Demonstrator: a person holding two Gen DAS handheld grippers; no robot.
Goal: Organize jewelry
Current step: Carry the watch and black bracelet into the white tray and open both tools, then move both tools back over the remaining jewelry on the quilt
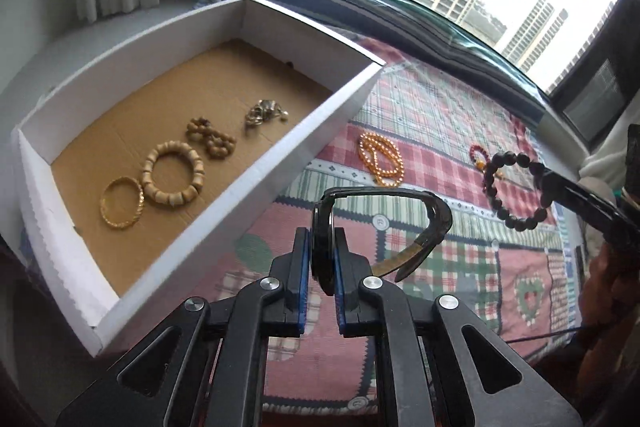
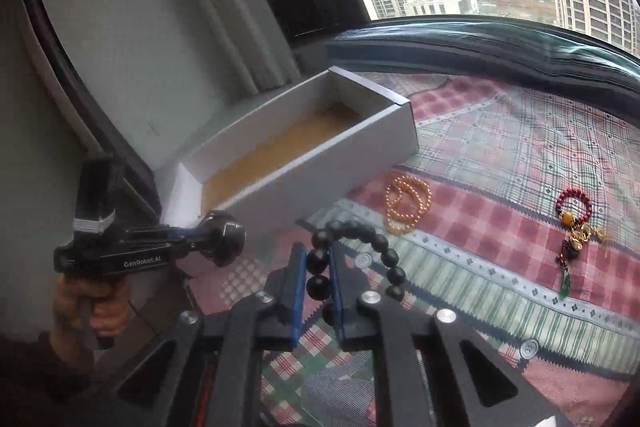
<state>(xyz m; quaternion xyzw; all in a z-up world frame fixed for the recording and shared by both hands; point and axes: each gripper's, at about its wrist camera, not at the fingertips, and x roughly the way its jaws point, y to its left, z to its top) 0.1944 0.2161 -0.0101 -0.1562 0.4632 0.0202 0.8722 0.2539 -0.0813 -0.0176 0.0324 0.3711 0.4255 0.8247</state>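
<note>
My left gripper [image 1: 322, 255] is shut on a black wristwatch [image 1: 384, 219], held above the patchwork cloth just right of the white box [image 1: 280, 155]. The box holds a gold bangle [image 1: 121, 202], a wooden bracelet [image 1: 173, 174], a small wooden bead bracelet [image 1: 210, 137] and a silver piece [image 1: 264, 111]. My right gripper [image 2: 318, 275] is shut on a black bead bracelet [image 2: 360, 247], also in the left wrist view [image 1: 516, 187]. An orange pearl necklace [image 1: 380, 157] [image 2: 406, 203] and a red bead bracelet with charms [image 2: 574, 223] lie on the cloth.
The patchwork cloth [image 2: 500, 167] covers the surface beside a window sill [image 2: 480, 47]. The box's open lid [image 2: 120, 27] leans against the curtain at left. The left gripper and hand show in the right wrist view [image 2: 132, 255].
</note>
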